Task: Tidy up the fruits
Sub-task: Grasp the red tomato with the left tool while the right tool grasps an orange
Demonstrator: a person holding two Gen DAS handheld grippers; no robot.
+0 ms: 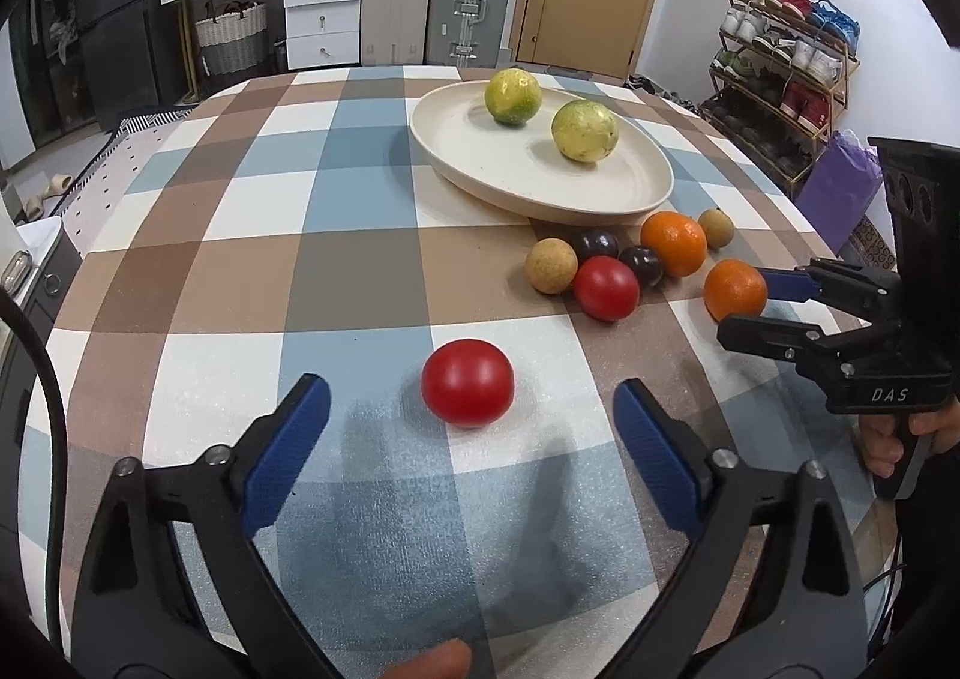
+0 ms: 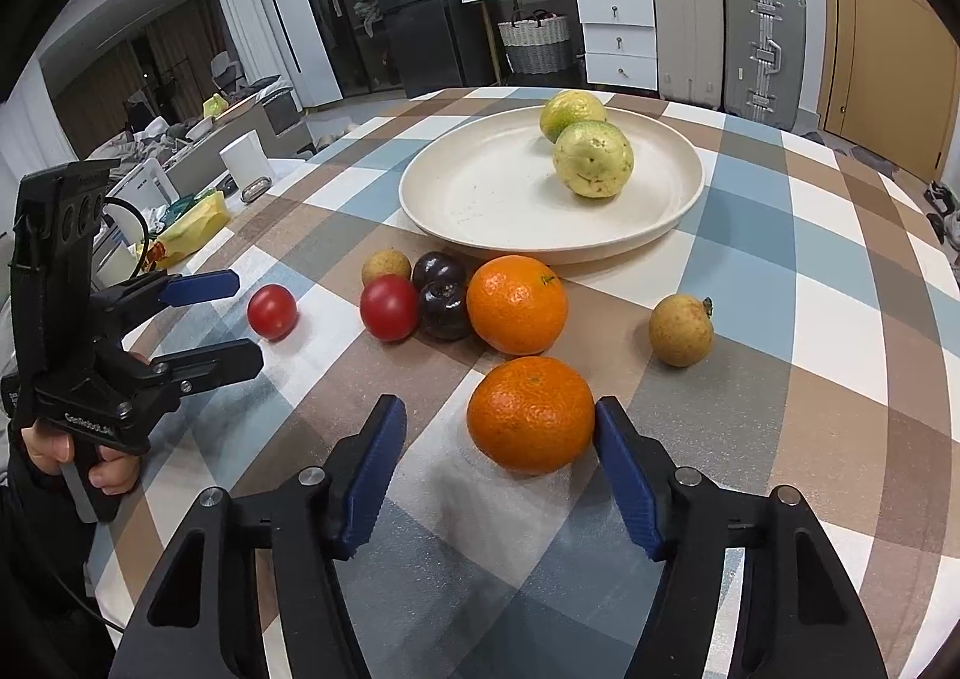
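Observation:
A red tomato [image 1: 468,382] lies on the checked tablecloth between the wide-apart fingers of my left gripper [image 1: 469,397], which is open and touches nothing. An orange [image 2: 531,415] sits between the fingers of my right gripper [image 2: 498,409]. The right pad [image 2: 624,469] rests against it and the left pad stands well clear, so this gripper is open too. A cream plate [image 2: 456,235] behind holds two yellow-green citrus fruits [image 2: 593,158]. In front of the plate cluster a second orange [image 2: 517,304], another tomato [image 2: 389,308], two dark plums [image 2: 441,292] and a brown round fruit [image 2: 387,266].
Another brown fruit [image 2: 681,331] lies alone to the right of the cluster. A white box and yellow bags [image 2: 192,226] lie just past the table's left edge. Suitcases [image 1: 471,0], drawers and a shoe rack [image 1: 780,72] stand beyond the table.

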